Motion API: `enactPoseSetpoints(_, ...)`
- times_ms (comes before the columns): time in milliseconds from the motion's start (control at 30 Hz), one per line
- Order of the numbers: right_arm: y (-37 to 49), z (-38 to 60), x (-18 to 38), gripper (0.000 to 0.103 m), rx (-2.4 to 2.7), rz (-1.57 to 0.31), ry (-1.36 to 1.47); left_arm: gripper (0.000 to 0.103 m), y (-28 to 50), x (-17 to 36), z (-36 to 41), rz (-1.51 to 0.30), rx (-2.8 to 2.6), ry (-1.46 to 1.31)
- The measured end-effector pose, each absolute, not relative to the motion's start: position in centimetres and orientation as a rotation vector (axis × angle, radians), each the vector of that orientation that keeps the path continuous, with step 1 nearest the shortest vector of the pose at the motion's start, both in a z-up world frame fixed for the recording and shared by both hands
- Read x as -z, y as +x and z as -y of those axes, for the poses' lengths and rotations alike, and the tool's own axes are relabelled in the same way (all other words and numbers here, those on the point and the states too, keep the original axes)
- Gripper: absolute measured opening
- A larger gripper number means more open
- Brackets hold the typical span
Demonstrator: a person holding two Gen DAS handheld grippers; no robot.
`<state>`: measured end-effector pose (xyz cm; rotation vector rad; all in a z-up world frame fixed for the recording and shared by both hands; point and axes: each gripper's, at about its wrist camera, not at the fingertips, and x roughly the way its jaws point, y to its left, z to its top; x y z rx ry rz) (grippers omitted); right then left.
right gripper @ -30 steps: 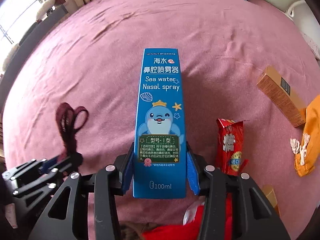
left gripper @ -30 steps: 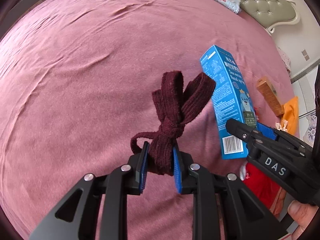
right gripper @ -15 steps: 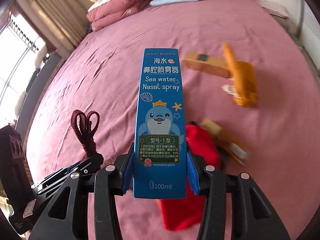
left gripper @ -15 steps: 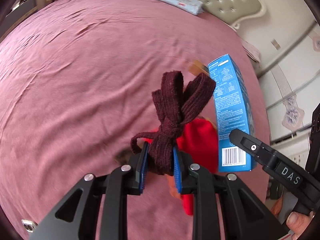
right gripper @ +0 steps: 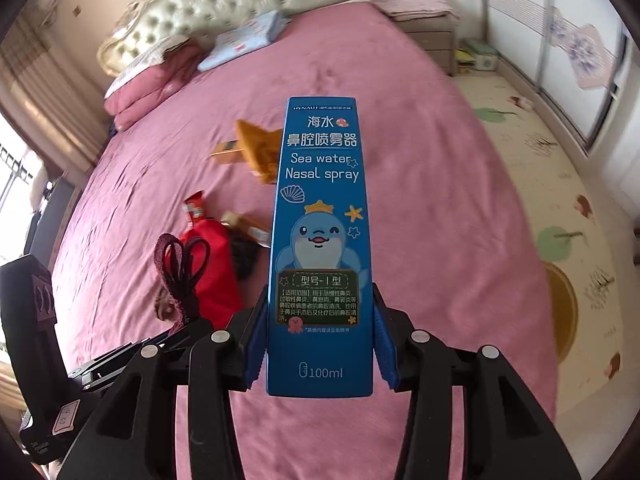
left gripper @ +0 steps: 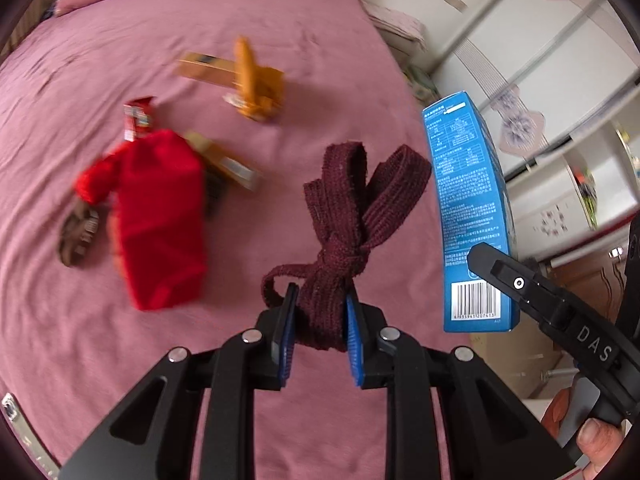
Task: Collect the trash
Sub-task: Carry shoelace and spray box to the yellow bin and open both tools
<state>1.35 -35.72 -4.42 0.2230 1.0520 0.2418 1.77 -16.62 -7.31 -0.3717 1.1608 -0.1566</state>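
My left gripper (left gripper: 320, 328) is shut on a knotted maroon fabric band (left gripper: 352, 216), held above the pink bed (left gripper: 80, 340). My right gripper (right gripper: 320, 340) is shut on a blue nasal spray box (right gripper: 320, 216), held upright; the box also shows at the right of the left wrist view (left gripper: 468, 216). The band and left gripper show at the lower left of the right wrist view (right gripper: 180, 264). On the bed lie a red snack packet (left gripper: 138, 118), a tan box (left gripper: 204, 66) and another small box (left gripper: 228, 164).
A red garment (left gripper: 156, 220), an orange cloth (left gripper: 256, 84) and a brown item (left gripper: 76, 232) lie on the bed. Pillows and a tufted headboard (right gripper: 208, 4) are at the far end. A nightstand (right gripper: 432, 36), patterned floor mat (right gripper: 560, 200) and wardrobe doors (left gripper: 540, 80) are to the right.
Both grippers swung to the right with their loads; the view now takes in the bed's right side, floor and wardrobe. The grips have not changed.
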Motion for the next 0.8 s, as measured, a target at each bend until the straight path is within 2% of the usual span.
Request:
enactPoseSetpoints(367, -5.9, 55.9, 7.7, 0.044, 0.016, -1.099, 0.352, 0.022, 1.2, 9.7, 35.4, -1.258, 0.401, -0.256)
enactPoseSetpoints(800, -8.0, 69.3, 11.2, 0.045, 0.195, -1.095, 0.481, 0.023, 3.8, 13.2, 51.1, -1.315, 0.620, -0.174)
